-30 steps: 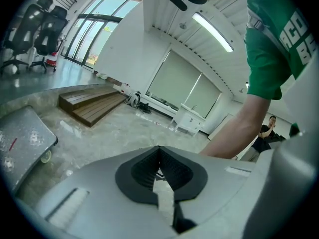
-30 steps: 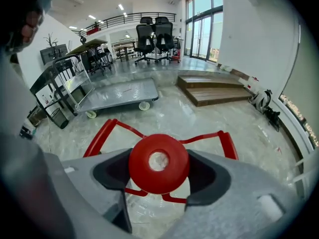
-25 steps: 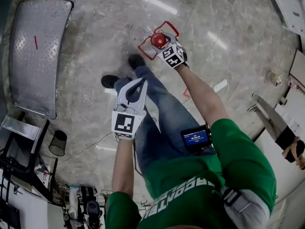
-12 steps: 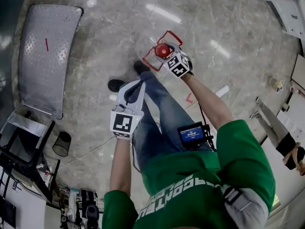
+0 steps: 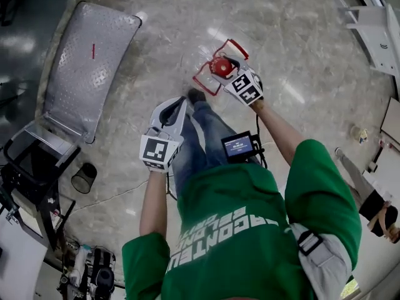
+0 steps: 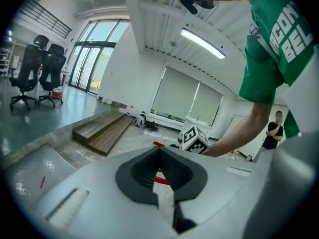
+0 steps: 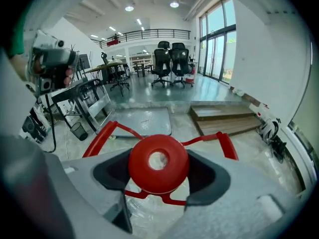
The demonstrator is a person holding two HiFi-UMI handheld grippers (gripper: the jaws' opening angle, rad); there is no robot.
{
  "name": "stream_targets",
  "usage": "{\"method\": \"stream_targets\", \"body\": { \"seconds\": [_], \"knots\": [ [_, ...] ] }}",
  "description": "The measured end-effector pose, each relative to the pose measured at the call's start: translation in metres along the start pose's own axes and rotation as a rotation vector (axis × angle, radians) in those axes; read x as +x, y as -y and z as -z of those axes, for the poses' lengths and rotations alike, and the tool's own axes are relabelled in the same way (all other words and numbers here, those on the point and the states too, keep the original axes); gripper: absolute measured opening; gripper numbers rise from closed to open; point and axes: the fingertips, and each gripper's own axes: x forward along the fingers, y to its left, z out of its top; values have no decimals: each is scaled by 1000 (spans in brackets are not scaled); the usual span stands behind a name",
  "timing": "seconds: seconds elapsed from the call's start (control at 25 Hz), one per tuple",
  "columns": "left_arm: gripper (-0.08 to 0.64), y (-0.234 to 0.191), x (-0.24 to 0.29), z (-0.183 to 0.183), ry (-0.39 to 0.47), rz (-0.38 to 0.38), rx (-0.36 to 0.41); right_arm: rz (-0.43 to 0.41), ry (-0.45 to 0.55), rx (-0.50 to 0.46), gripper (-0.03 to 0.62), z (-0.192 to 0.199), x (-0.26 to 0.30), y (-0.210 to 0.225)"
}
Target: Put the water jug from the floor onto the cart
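My right gripper [image 5: 226, 70] is shut on the red cap [image 5: 220, 66] of the clear water jug, whose red handle frame [image 5: 206, 83] sticks out on both sides. In the right gripper view the cap [image 7: 158, 163] sits clamped between the dark pads of that gripper [image 7: 159, 172]; the jug body below is mostly hidden. The cart's grey diamond-plate deck [image 5: 90, 67] lies to the left, ahead of the jug [image 7: 142, 121]. My left gripper [image 5: 177, 104] hovers over my leg, shut on nothing [image 6: 159, 153].
The cart's push handle [image 5: 34, 161] rises at its near end, with a black mesh bin [image 5: 82, 178] beside it. A low wooden step [image 7: 227, 117] lies right of the cart. Another person [image 5: 375, 199] stands at right. White furniture [image 5: 375, 30] stands at top right.
The right gripper has stayed shut on the jug cap and has drifted right and nearer in the head view. The cart now shows further right. The left gripper has stayed shut.
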Motion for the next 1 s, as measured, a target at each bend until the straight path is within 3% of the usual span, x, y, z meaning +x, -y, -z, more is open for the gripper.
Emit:
{"method": "stream_targets", "body": {
  "seconds": [0.2,0.48,0.76,1.0],
  "knots": [
    [15,0,-36,-48,72,-57,12,10,68,-58,301,-87,-46,0],
    [15,-17,-82,-103,201,-154,18,2,156,-98,301,-189,-70,1],
    [15,-25,-109,-129,246,-231,48,-44,201,-176,301,-248,-76,-9],
    [15,-48,-151,-128,276,-345,33,-106,201,-276,301,-285,-52,-35]
  ]
}}
